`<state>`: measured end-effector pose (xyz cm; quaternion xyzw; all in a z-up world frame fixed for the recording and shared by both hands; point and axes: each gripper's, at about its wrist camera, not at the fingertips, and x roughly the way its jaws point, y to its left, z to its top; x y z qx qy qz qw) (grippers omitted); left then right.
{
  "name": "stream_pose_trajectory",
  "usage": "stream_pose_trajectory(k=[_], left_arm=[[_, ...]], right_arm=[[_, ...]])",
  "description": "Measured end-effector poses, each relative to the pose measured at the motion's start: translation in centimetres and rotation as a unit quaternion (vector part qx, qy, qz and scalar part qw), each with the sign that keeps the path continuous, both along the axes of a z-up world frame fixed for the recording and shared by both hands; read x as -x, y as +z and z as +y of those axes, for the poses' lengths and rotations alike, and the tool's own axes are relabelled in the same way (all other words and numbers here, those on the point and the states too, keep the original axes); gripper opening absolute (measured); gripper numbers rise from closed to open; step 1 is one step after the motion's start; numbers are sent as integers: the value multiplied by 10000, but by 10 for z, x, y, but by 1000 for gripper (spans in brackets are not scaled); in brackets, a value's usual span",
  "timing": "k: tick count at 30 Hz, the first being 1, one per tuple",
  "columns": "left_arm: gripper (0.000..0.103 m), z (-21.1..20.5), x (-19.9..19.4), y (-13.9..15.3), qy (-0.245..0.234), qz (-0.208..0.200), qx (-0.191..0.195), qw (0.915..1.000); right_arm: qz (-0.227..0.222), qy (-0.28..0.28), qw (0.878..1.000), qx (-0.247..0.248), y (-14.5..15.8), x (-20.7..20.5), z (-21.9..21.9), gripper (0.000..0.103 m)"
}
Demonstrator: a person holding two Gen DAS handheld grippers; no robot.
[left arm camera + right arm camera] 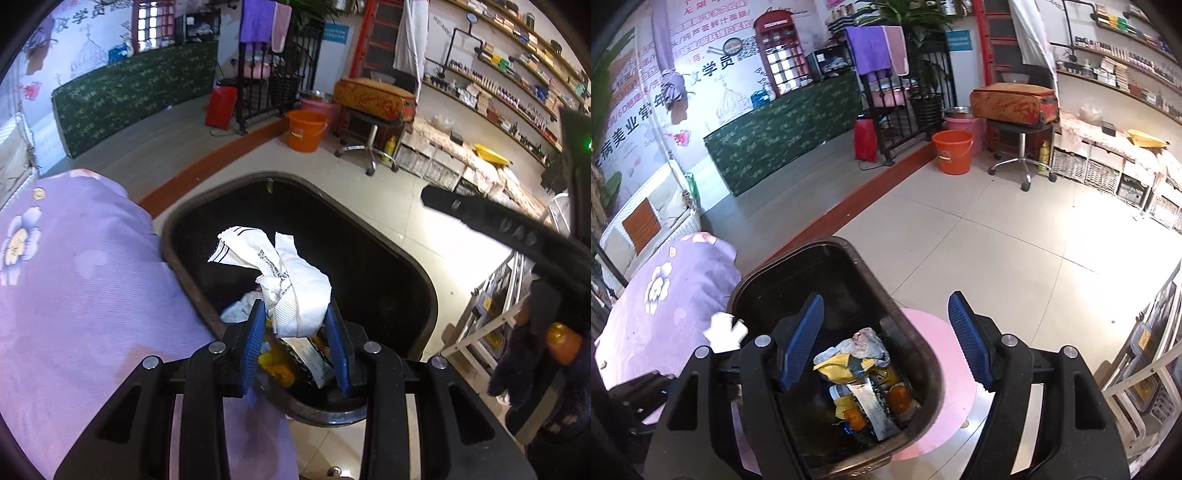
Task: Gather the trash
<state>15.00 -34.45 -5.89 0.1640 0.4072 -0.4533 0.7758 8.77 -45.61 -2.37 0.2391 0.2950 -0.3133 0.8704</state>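
My left gripper (295,314) is shut on a crumpled white printed paper wrapper (291,280) and holds it over the open dark trash bin (369,236). Yellow and orange wrappers (275,363) lie in the bin below it. My right gripper (886,317) is open and empty above the same bin (768,273), with its fingers (803,339) spread over the trash pile (857,369) of wrappers and packets inside. The white paper (726,330) shows at the bin's left rim in the right wrist view.
A table with a purple flowered cloth (81,280) touches the bin's left side. A round pink stool (938,369) stands right of the bin. An orange bucket (951,151), a swivel stool with a suitcase (1015,103) and shelving (1108,173) stand across the tiled floor.
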Motion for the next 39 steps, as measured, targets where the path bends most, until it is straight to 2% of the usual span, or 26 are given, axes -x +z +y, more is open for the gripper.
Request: stream_pose_trajectory(k=[3, 6, 8, 10, 15, 21, 26, 28, 29, 32, 35, 39], left_arm=[[35, -10, 2, -9, -75, -14, -145, 9999], [46, -17, 3, -15, -176, 7, -298, 9994], [69, -20, 3, -18, -177, -6, -316, 9993], [76, -22, 3, -21, -173, -13, -280, 9995], [79, -22, 7, -19, -216, -9, -199, 9996], [84, -11, 24, 2, -237, -229, 106, 9994], [92, 18, 34, 31, 35, -737, 501, 9960], [95, 38, 37, 41, 309, -972, 661, 9926], [97, 50, 38, 46, 496, -1093, 748, 9900], [98, 88, 39, 55, 1060, -1428, 1008, 9789], [98, 120, 40, 57, 1579, -1661, 1060, 9676], [98, 159, 39, 58, 2195, -1852, 1077, 9518]], right_arm=[[-3, -79, 10000, -11, -1, 3, -4, 70], [-6, -148, 9999, -38, -3, 6, -10, 70], [-5, -174, 9998, -51, -3, 6, -10, 70], [-10, -201, 9998, -54, -4, 9, -11, 70], [-13, -321, 9995, -16, -5, 14, -15, 71], [-97, -529, 9978, 396, 7, 23, -11, 71], [-347, -506, 9941, 899, 22, 25, 10, 78], [-461, -435, 9923, 1064, 28, 25, 20, 81], [-520, -389, 9916, 1120, 29, 24, 28, 85], [-632, -250, 9894, 1282, 34, 22, 49, 92], [-848, 10, 9880, 1291, 35, 19, 77, 97], [-999, 389, 9833, 1470, 31, 14, 125, 98]])
